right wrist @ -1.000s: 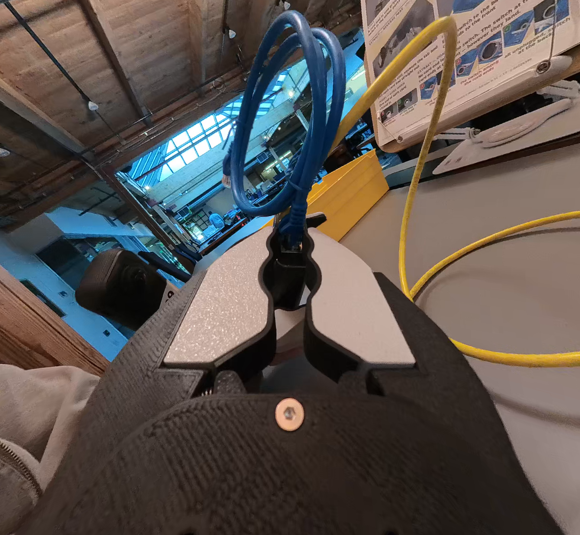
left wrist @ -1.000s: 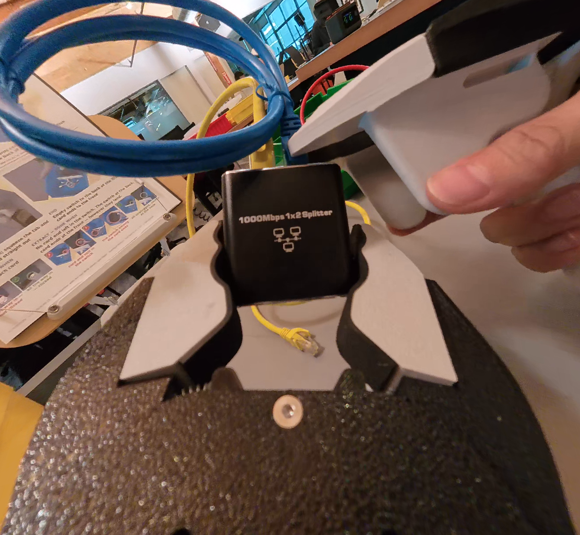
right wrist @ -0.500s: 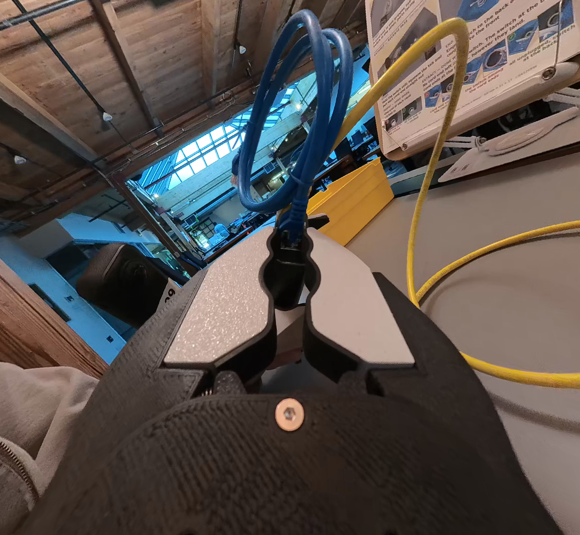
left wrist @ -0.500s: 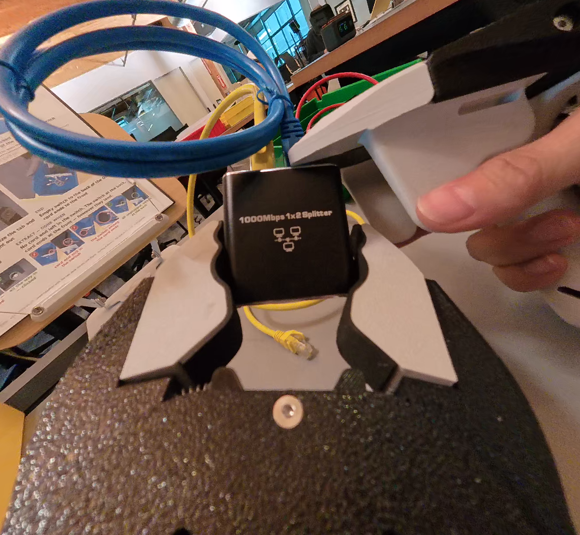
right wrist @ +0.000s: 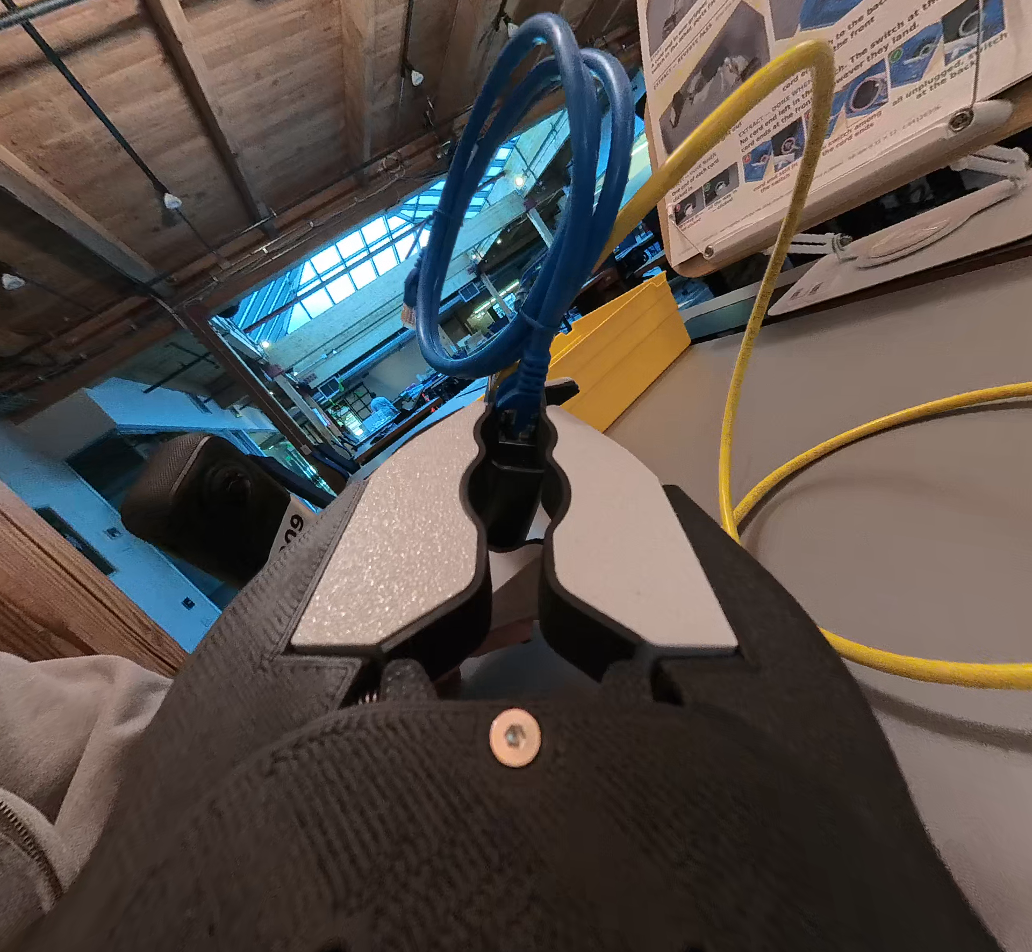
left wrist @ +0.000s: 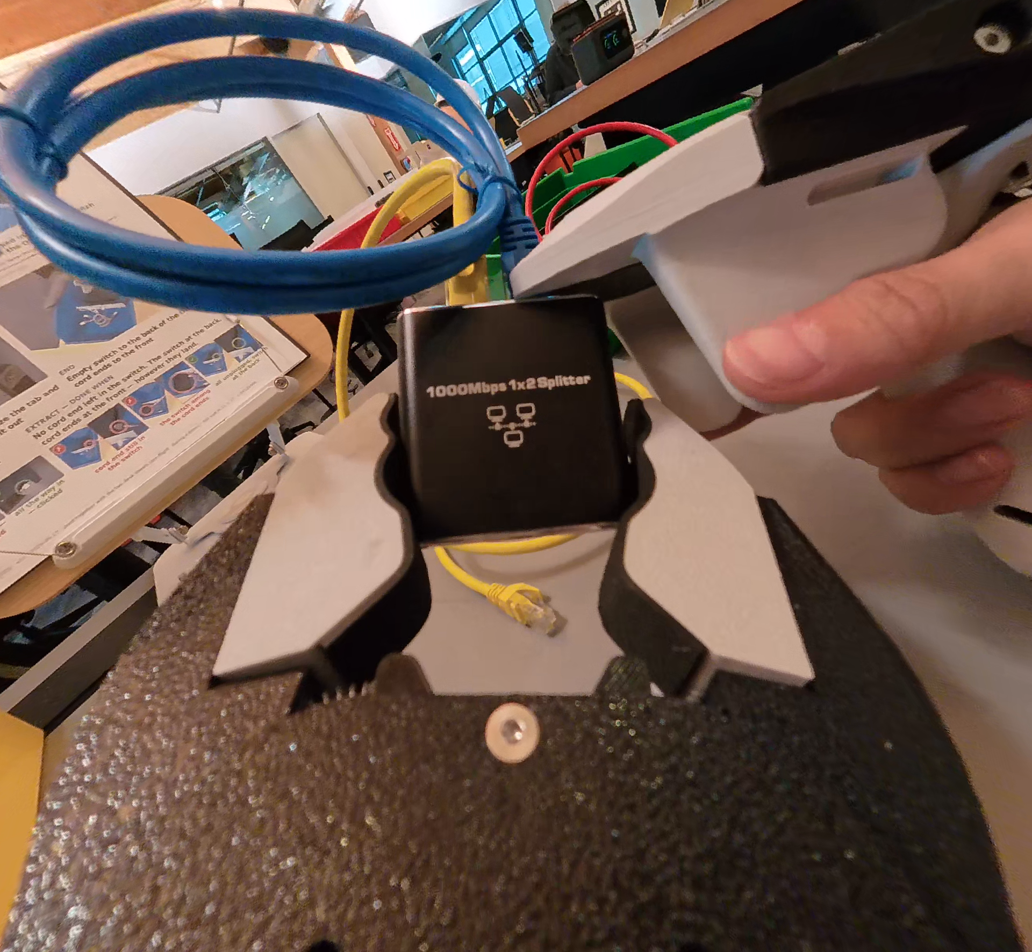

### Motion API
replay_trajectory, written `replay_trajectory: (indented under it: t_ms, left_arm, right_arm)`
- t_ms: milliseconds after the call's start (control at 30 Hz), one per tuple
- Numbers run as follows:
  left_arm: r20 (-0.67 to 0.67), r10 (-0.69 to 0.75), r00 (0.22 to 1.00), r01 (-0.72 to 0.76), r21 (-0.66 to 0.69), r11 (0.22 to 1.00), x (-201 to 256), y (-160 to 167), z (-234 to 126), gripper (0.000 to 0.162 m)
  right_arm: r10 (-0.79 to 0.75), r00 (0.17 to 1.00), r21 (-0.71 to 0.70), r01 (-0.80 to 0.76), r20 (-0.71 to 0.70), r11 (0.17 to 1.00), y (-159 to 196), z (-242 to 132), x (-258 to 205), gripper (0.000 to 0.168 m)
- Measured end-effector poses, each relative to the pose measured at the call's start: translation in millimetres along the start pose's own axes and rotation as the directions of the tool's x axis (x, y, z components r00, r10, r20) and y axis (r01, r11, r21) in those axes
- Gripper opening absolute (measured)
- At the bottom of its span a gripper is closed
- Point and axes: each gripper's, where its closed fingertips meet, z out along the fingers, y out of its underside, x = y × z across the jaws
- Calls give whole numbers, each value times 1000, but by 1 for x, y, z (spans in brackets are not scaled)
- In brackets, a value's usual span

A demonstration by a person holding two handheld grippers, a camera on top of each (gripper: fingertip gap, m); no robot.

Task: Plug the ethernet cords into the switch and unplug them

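Clamped between the left gripper (left wrist: 514, 456) fingers: a glossy black switch (left wrist: 511, 411), boxy, white print on top, held above the grey table (left wrist: 871, 618). Pinched in the nearly closed right gripper (right wrist: 516, 456): the blue cord (right wrist: 530, 199) plug at the switch's far face, tied coil looping overhead. Beside it, a yellow cord (left wrist: 502, 587) plugged in, free end lying on the table.

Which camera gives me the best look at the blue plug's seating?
Right wrist view: the blue cord's plug sits centred between the right gripper's fingers. In the left wrist view, the right gripper and black switch hide it.
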Motion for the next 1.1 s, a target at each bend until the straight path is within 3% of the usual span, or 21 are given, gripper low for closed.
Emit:
replay_trajectory:
  t_ms: [1100]
  left_arm:
    - [-110,-138,984,135,-31,990,11,8,5,76]
  right_arm:
    - [-247,969,-93,246,-3,965,5,-3,4,13]
